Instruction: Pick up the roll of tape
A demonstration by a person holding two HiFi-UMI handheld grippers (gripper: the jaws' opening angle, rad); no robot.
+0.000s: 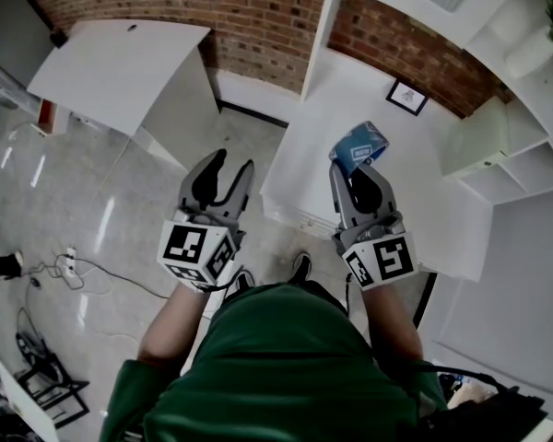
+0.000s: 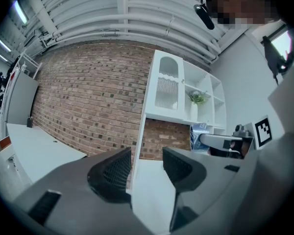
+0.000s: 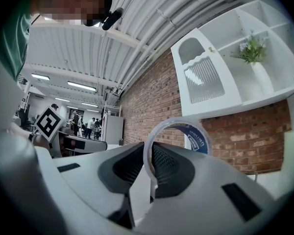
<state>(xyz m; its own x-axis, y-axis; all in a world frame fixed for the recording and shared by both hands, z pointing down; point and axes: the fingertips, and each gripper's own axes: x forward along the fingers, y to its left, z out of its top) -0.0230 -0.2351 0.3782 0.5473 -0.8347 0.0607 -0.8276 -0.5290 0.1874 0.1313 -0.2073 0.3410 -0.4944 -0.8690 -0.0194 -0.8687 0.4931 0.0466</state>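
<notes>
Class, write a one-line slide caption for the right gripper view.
Right gripper shut on the rim of a roll of tape, held up before a brick wall and white shelving.

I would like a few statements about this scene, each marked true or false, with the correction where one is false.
1. The right gripper is shut on the roll of tape. True.
2. The left gripper holds a second roll. False: its jaws stand apart with nothing between them.
3. The roll of tape lies flat on the white table. False: it is clamped upright in the right gripper, off the table.
4. A small framed picture sits on the table by the brick wall. True.
</notes>
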